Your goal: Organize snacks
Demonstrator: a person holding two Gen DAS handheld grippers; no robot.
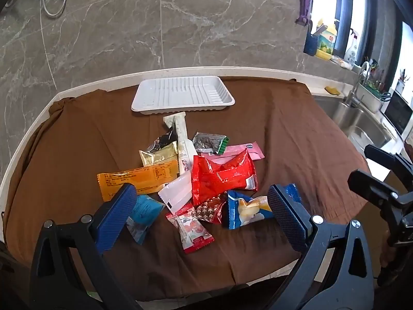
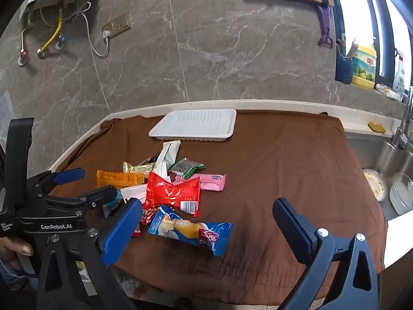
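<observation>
A heap of snack packets lies on the brown cloth [image 1: 296, 134]. It includes a red bag [image 1: 222, 175] [image 2: 173, 193], a blue packet [image 1: 247, 209] [image 2: 191, 228], an orange packet [image 1: 136, 178] [image 2: 118, 178], a pink packet [image 1: 245, 151] [image 2: 209, 180] and a green-edged seed packet [image 1: 209, 143] [image 2: 187, 168]. Behind the heap stands a white tray [image 1: 183, 94] [image 2: 196, 124] with nothing in it. My left gripper [image 1: 200, 191] [image 2: 90, 184] hovers open over the near side of the heap. My right gripper [image 2: 208, 204] [image 1: 366, 165] is open to its right, above the blue packet, holding nothing.
A steel sink [image 2: 382, 155] with dishes [image 2: 400, 193] and a faucet [image 1: 361, 77] lies right of the cloth. Bottles [image 2: 364, 64] stand on the sill. The marble wall [image 1: 180, 25] rises behind the counter edge [image 1: 31, 129]. A hand [image 2: 15, 248] shows at lower left.
</observation>
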